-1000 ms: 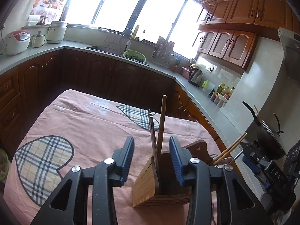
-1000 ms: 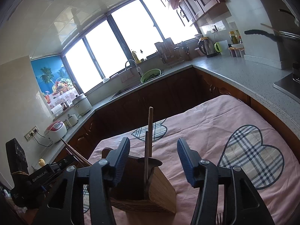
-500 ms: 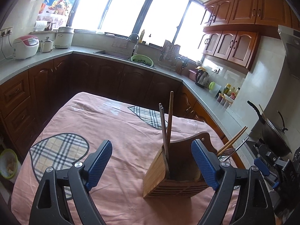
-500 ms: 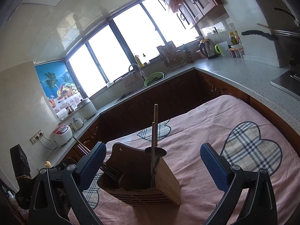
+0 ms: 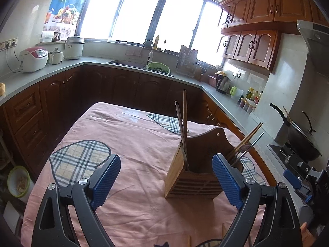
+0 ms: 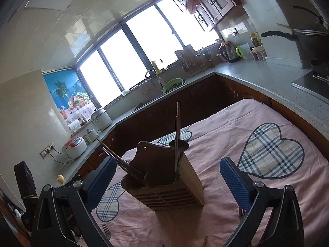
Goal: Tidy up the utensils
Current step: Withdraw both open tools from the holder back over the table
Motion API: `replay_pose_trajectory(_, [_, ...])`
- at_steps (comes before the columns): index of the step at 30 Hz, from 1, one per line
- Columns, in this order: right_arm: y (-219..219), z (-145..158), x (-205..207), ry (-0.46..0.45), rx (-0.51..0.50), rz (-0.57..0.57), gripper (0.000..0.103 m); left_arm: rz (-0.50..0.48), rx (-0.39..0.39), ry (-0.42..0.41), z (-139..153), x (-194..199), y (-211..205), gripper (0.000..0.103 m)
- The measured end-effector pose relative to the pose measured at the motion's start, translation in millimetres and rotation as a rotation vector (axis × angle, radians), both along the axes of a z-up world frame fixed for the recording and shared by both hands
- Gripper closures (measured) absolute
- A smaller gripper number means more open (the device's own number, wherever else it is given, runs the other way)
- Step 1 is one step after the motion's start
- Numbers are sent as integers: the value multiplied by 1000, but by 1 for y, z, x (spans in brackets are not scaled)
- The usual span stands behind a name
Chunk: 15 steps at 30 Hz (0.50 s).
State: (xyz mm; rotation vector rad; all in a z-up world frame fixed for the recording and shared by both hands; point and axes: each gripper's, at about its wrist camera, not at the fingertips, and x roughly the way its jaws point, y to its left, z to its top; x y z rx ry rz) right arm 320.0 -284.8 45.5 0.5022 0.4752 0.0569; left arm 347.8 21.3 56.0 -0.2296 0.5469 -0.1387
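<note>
A wooden utensil holder stands on the pink tablecloth. Upright chopsticks stand in its left compartment and slanted chopsticks lean out of its right side. My left gripper is open and empty, just in front of the holder. The holder also shows in the right wrist view, with upright chopsticks and slanted ones. My right gripper is open and empty, its blue pads either side of the holder. A fork lies on the cloth near the bottom edge.
The cloth carries plaid heart patches. Dark cabinets and a grey counter run around the table, with a sink, a green bowl, a kettle and a wok. Chopstick tips show at the bottom edge.
Both grippers have opened wide, from narrowly spread around the upright chopsticks to fully apart. Both have drawn back a little from the holder. The chopsticks stay standing in it.
</note>
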Motion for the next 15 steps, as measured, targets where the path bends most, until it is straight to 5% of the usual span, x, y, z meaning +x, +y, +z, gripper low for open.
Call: replay_pose_trajectory(15, [45, -13, -70, -24, -133, 84, 0, -7, 22, 38, -10, -92, 22, 2])
